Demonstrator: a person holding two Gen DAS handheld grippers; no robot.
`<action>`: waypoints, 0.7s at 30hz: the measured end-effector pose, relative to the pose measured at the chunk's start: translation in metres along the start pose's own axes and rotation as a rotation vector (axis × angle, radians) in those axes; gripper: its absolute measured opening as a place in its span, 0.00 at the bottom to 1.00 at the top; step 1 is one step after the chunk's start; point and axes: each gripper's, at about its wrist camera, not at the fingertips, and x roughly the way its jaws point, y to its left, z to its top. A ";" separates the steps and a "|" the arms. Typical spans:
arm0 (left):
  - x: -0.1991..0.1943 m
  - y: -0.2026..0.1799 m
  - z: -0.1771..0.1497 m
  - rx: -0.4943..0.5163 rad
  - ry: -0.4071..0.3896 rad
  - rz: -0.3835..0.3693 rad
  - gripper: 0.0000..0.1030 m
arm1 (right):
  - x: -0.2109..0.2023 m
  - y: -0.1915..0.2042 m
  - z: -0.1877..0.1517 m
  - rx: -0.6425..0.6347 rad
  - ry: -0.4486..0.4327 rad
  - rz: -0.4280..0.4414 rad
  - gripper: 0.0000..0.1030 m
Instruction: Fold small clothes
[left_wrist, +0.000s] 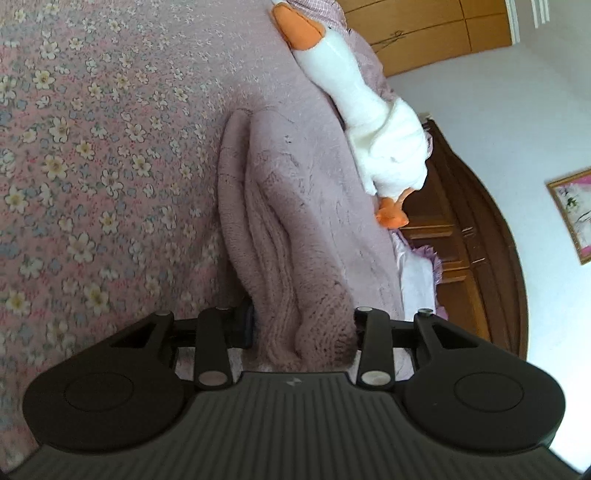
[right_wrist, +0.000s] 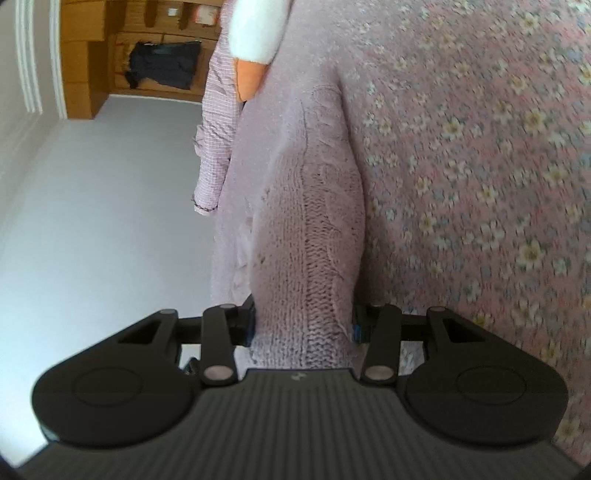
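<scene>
Two grippers are shown, each clamped on the same mauve knitted sweater (left_wrist: 295, 206), which is stretched between them above a bed covered by a pink floral bedspread (left_wrist: 92, 166). The left gripper (left_wrist: 303, 325) is rolled sideways, so the bed fills the left of its view and the room's wall the right; its fingers are pressed against a bunched cable-knit edge of the sweater. The right gripper (right_wrist: 303, 321) is tilted the opposite way, with the bedspread (right_wrist: 480, 166) on the right and pale wall on the left; its fingers are closed on a thick knitted fold of the sweater (right_wrist: 310, 221).

A white plush goose (left_wrist: 369, 122) with an orange beak is seen lying beyond the sweater near the bed's far edge, beside a dark wooden headboard (left_wrist: 480, 236) and a framed picture (left_wrist: 572, 214). Only the right wrist view shows a checked pink cloth (right_wrist: 218, 122) and a dark garment (right_wrist: 162, 66) against wooden cabinets.
</scene>
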 end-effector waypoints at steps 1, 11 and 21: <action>0.000 -0.004 -0.001 -0.004 0.005 0.001 0.41 | -0.002 0.000 0.001 0.007 0.007 0.002 0.46; -0.018 -0.013 -0.030 0.001 0.036 0.031 0.41 | -0.030 -0.014 -0.008 0.026 0.050 0.028 0.46; -0.038 -0.035 -0.050 0.059 0.022 0.071 0.41 | -0.041 0.000 -0.018 -0.007 0.103 0.014 0.46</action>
